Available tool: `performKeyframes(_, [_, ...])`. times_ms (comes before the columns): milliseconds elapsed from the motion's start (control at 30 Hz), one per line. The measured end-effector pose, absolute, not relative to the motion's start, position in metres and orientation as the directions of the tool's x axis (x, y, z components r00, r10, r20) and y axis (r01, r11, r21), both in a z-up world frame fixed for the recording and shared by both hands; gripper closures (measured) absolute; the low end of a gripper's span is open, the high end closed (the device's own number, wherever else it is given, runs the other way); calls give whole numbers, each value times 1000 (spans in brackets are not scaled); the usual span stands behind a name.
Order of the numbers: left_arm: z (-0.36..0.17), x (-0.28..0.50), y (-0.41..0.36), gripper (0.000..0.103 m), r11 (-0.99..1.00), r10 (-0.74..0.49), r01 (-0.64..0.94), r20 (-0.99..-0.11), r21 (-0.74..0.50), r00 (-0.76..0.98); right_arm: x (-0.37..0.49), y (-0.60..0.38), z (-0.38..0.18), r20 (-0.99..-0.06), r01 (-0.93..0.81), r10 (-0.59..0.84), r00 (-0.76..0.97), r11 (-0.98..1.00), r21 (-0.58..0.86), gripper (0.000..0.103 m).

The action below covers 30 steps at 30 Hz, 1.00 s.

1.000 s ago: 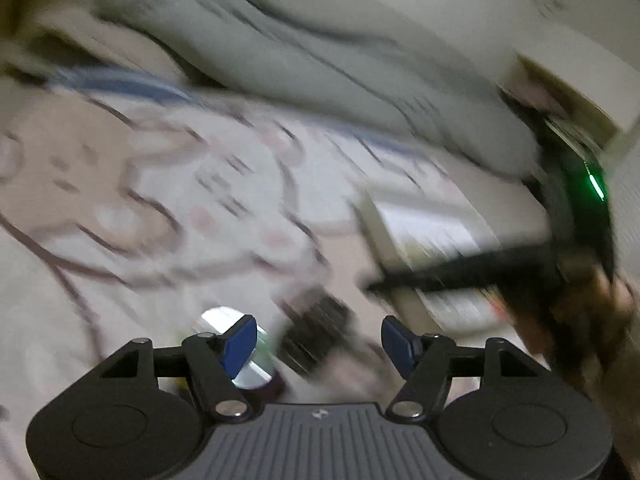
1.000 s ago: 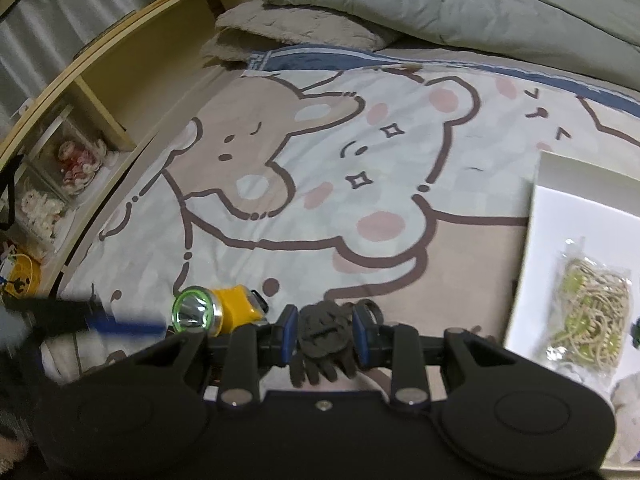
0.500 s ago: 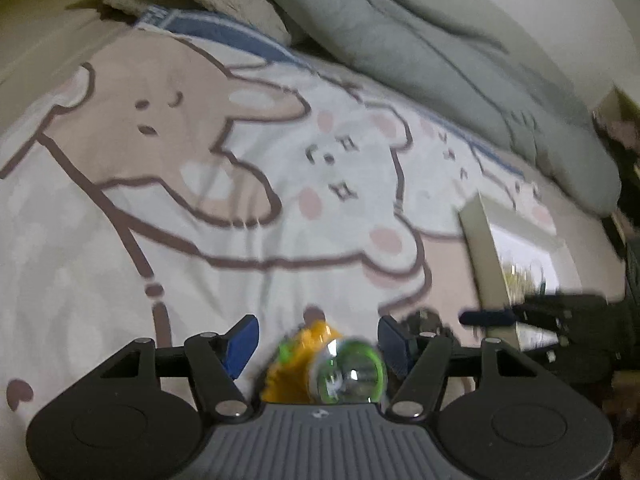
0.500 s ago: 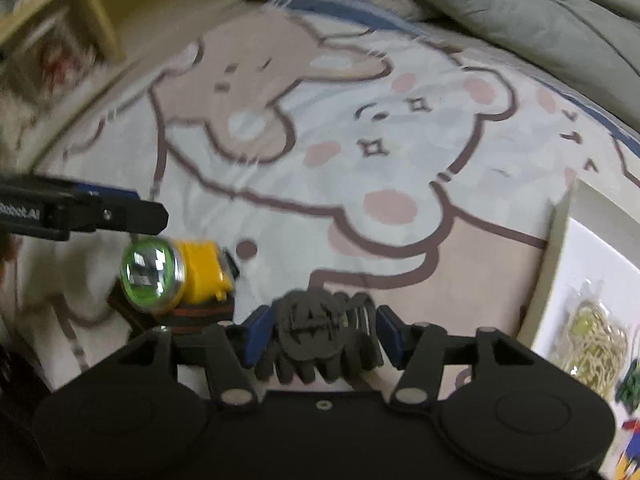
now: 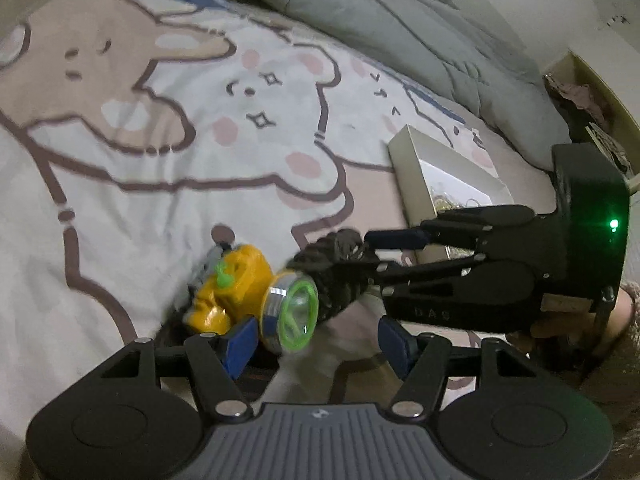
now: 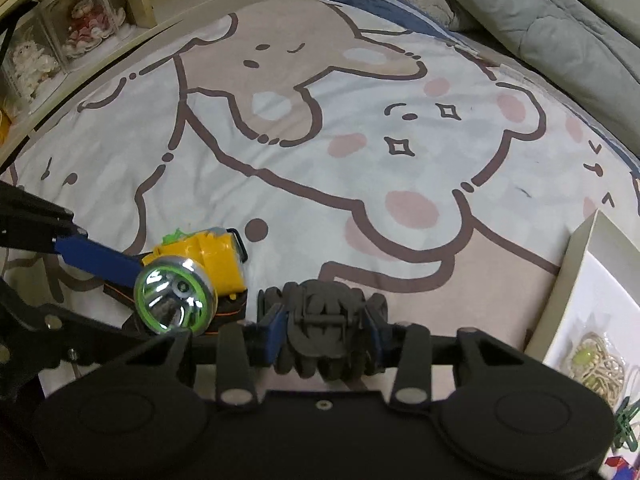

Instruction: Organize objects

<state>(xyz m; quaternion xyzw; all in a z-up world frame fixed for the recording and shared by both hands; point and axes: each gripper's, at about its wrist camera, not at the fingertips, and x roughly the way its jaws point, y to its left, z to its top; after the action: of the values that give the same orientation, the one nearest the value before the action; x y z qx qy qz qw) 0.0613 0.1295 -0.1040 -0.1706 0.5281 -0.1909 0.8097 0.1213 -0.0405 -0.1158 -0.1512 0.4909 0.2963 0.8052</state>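
A yellow headlamp with a green-rimmed lens lies on the cartoon bedsheet; it also shows in the right wrist view. My left gripper is open around its lens end, one blue pad beside the lens. My right gripper is shut on a black hair claw clip and holds it just right of the headlamp. The clip and right gripper also show in the left wrist view. A white box at the right holds a bag of small trinkets.
A grey-green duvet is bunched along the far side of the bed. A wooden shelf with dolls in clear cases stands at the left. A green clip lies in the box.
My left gripper has swung in and come down around the headlamp. My right gripper, open around the clip half a second ago, has closed on it again.
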Motion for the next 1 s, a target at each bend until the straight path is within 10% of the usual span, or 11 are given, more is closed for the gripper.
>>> performKeyframes(1000, [-139, 56, 143, 28, 882, -463, 72, -827, -466, 320, 110, -23, -69, -760, -655, 493, 423, 746, 120, 61])
